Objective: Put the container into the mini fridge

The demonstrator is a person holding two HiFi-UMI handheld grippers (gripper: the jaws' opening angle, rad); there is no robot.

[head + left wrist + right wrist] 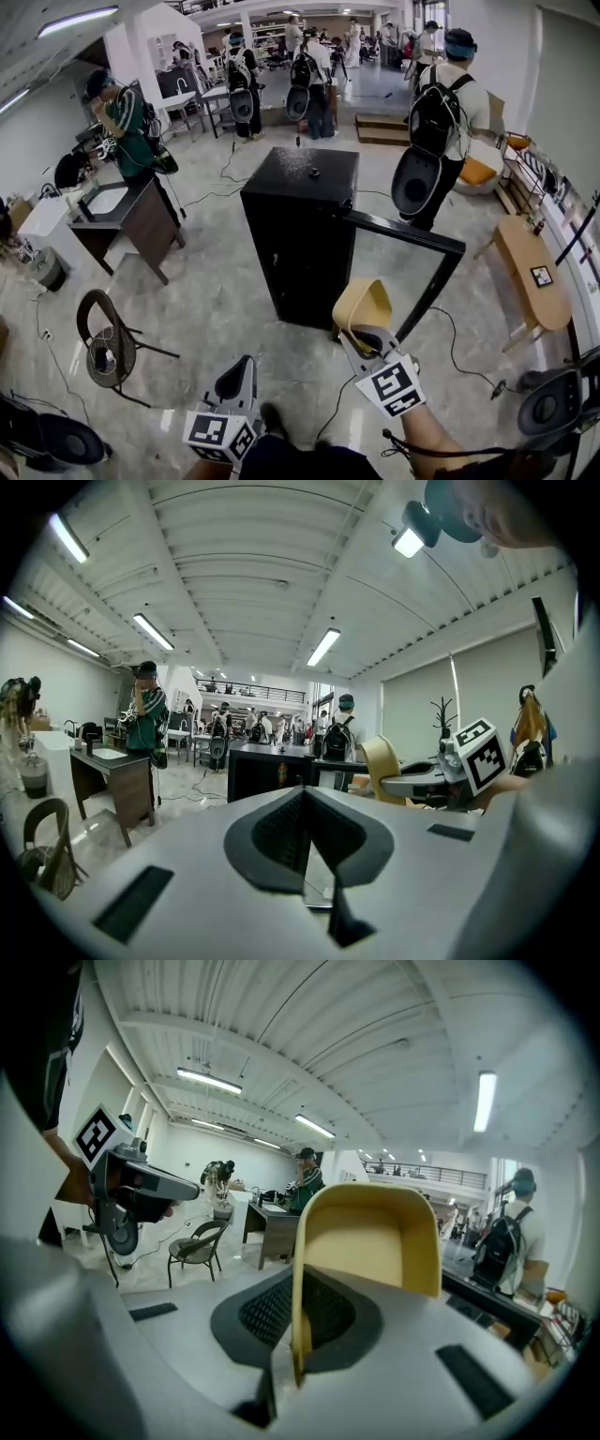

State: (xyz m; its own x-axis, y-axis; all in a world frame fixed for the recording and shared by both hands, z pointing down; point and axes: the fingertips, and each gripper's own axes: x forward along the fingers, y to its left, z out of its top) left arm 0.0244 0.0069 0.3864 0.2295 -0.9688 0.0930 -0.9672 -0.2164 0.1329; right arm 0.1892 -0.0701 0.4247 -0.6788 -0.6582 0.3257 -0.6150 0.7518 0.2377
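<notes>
- Your right claw (362, 334) is clenched on the rim of a pale yellow plastic container (362, 305), one wall of the tub pinched between the pads and its open mouth tilted up and away from you.
- The container hangs in the air at about 5 o'clock of the black mini fridge (295, 234), just in front of the fridge's lower front corner and outside the cabinet.
- The fridge stands on the pale floor (216, 300) at your 12 o'clock, its glossy black-framed door (403, 272) swung wide toward 3 o'clock.
- A small dark object (315, 172), too small to tell, sits on the fridge's top.
- Your left claw (239, 370) is held low at 7 o'clock of the fridge, pads pressed together with nothing between them.
- A brown desk (127, 220) sits at 9 o'clock of the fridge, with a person in a green top (127, 122) beside it.
- A black round-backed chair (108, 347) stands at 8 o'clock, well apart from both claws.
- A person wearing a black backpack (441, 131) stands at 2 o'clock of the fridge.
</notes>
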